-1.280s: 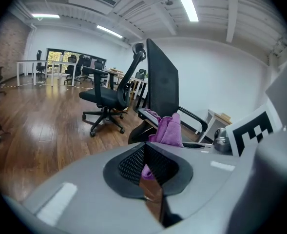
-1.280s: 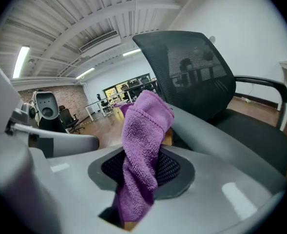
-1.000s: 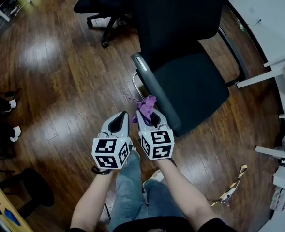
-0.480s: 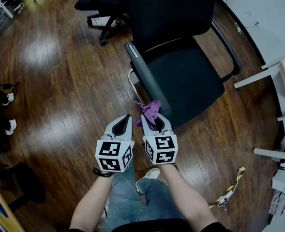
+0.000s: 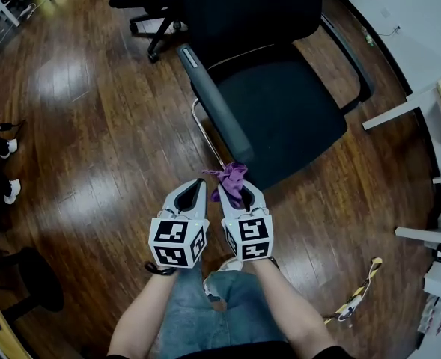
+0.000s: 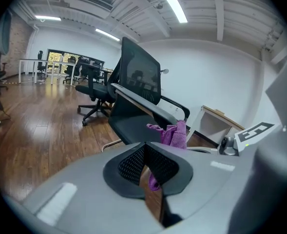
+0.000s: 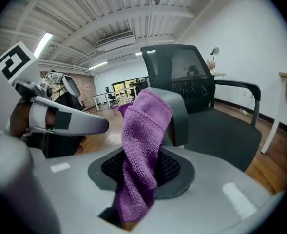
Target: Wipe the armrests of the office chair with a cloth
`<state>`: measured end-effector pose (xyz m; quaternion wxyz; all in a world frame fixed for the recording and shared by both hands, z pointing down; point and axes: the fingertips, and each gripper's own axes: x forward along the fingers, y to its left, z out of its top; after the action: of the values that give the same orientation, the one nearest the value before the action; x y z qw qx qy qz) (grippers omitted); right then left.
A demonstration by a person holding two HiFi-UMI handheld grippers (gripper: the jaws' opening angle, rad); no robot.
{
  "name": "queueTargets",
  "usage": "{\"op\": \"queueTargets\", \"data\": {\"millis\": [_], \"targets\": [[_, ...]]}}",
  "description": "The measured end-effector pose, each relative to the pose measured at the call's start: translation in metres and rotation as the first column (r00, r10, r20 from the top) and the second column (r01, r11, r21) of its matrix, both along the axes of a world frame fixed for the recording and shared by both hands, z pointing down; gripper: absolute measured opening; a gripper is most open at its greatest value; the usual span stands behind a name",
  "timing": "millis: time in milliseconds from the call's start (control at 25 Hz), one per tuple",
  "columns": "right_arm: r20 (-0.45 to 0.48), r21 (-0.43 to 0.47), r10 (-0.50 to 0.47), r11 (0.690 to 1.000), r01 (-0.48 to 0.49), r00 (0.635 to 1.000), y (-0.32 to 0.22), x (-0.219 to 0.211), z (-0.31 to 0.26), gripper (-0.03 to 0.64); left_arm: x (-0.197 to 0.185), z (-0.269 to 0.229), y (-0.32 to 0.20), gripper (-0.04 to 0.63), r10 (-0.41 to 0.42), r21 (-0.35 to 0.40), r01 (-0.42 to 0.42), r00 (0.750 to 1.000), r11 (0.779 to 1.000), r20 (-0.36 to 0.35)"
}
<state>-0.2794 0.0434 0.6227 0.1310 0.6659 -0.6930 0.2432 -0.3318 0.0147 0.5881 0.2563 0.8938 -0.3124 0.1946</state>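
Note:
The black office chair (image 5: 284, 103) stands ahead of me on the wood floor. Its near armrest (image 5: 213, 107) runs toward my grippers; the far armrest (image 5: 351, 58) lies on the other side of the seat. My right gripper (image 5: 237, 187) is shut on a purple cloth (image 5: 231, 178), which hangs just off the near armrest's front end. In the right gripper view the cloth (image 7: 143, 126) bunches up out of the right gripper (image 7: 143, 174) in front of the armrest's tip (image 7: 177, 113). My left gripper (image 5: 198, 185) sits beside it, shut and holding nothing (image 6: 145, 152).
A second office chair (image 5: 149, 10) stands behind at the upper left. A white desk frame (image 5: 426, 107) is at the right. A striped strap (image 5: 355, 294) lies on the floor at the lower right. Shoes (image 5: 10, 189) and a dark stool base (image 5: 40, 279) are at the left.
The right gripper has drawn the cloth along the near armrest toward me, from beside the rail to just past its front end. The left gripper has kept alongside, still shut.

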Motion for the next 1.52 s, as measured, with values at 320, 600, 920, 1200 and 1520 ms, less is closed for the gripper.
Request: {"op": "queueTargets", "data": {"millis": [320,600,920,1200,1520], "targets": [[0.017,-0.037,-0.014,0.999,0.015,1.000,0.008,0.002,0.053,0.117,0.004,0.037,0.011,0.006,0.005,-0.004,-0.005,1.000,1.000,0.017],[0.003,-0.027,-0.031,0.999,0.031,1.000,0.009,0.002,0.040,0.117,-0.002,0.030,0.014,0.005,-0.003,-0.004,0.003,0.999,1.000,0.032],[-0.004,0.090,-0.017,0.996,0.017,1.000,0.026,-0.006,-0.082,0.117,-0.006,-0.071,0.037,0.005,0.007,0.073,-0.008,1.000,0.997,0.011],[-0.061,0.239,0.020,0.971,-0.005,0.998,0.062,0.017,-0.210,0.117,0.015,-0.173,0.078,0.005,0.054,0.188,-0.046,0.998,0.981,-0.034],[-0.126,0.341,0.126,0.937,-0.076,0.984,0.115,0.061,-0.292,0.117,0.053,-0.235,0.130,0.005,0.131,0.257,-0.107,0.989,0.961,-0.075]]}}
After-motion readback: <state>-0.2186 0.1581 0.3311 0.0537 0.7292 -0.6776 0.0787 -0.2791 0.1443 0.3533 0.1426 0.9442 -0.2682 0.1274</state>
